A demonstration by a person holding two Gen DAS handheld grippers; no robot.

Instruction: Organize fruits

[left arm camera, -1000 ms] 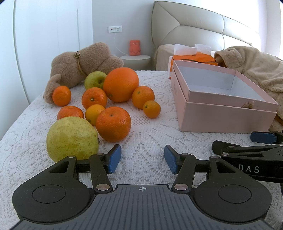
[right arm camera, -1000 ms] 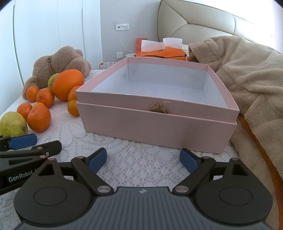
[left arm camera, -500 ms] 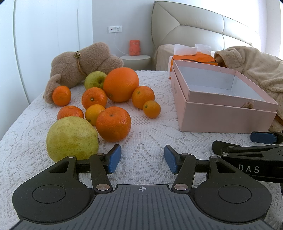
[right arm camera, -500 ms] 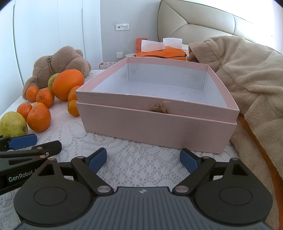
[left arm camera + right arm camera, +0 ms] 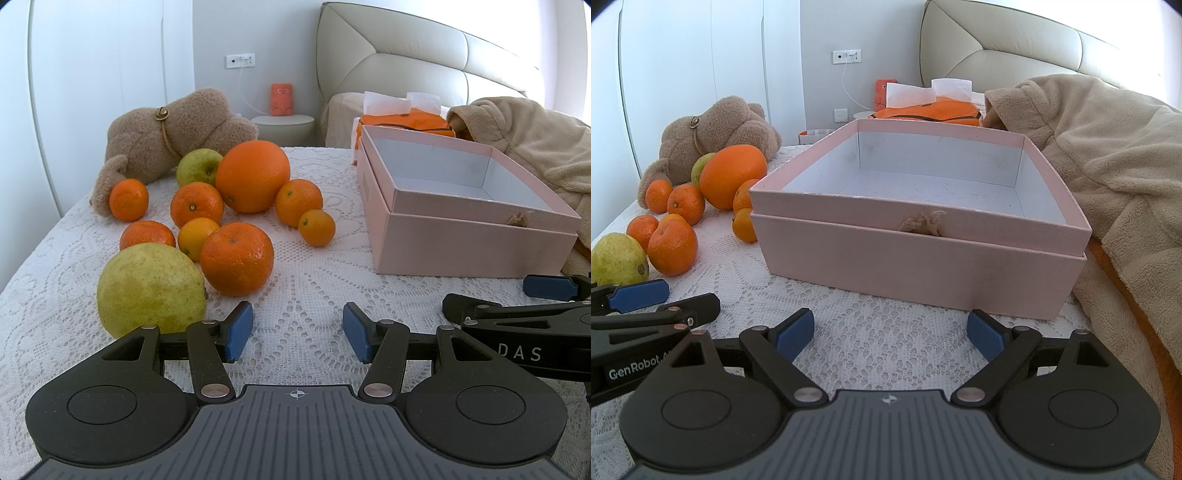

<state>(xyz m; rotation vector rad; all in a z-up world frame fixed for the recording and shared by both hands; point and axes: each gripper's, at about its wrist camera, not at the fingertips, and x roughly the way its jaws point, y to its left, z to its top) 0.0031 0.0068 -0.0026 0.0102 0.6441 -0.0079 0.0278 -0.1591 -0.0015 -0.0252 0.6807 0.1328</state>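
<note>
Far left, brown plush bear (image 5: 173, 129) at the back of the white lace cloth (image 5: 303, 273). Fruit cluster in front of it: yellow-green pear (image 5: 149, 288) nearest, big orange (image 5: 252, 176) behind, green apple (image 5: 198, 167), several mandarins around. Left gripper (image 5: 297, 332) jaws spread, nothing between, pear just beside its left finger. Pink box (image 5: 923, 221) right of the fruit, interior bare. Right gripper (image 5: 889, 335) jaws spread, nothing held, facing the box front. Beige fleece blanket (image 5: 1108, 155) far right
</note>
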